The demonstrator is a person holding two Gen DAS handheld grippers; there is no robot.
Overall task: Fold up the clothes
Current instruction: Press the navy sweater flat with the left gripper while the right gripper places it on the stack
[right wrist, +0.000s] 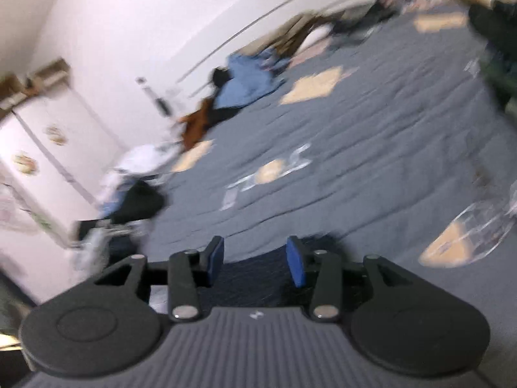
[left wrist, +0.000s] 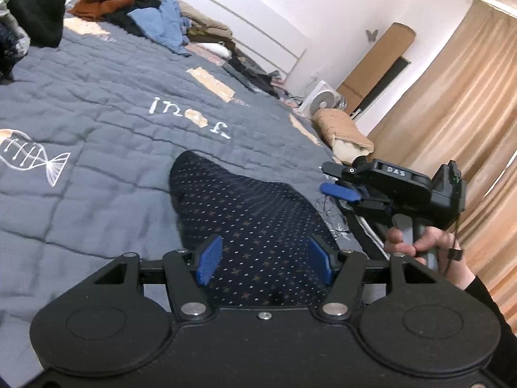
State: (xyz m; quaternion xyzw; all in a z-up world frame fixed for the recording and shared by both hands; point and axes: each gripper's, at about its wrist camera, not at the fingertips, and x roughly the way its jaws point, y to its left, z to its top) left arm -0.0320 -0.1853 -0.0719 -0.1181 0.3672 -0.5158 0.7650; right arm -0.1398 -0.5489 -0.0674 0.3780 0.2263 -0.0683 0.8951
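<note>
A navy garment with small dots and crosses (left wrist: 245, 207) lies spread on the grey quilted bedcover (left wrist: 97, 97). My left gripper (left wrist: 265, 258) hovers over its near end, open, with its blue pads (left wrist: 210, 258) wide apart and only the cloth below them. My right gripper (left wrist: 328, 179) is held by a hand (left wrist: 407, 245) at the garment's right edge, near the side of the bed. The right wrist view is blurred by motion. There the right gripper (right wrist: 255, 258) stands open, with dark fabric (right wrist: 252, 274) showing low between its fingers.
A heap of clothes lies along the far side of the bed: a blue piece (left wrist: 164, 19), a brown one (left wrist: 103, 3) and a black one (left wrist: 35, 13). A beige bundle (left wrist: 342, 132), a white fan (left wrist: 323, 98) and tan curtains (left wrist: 452, 113) stand to the right.
</note>
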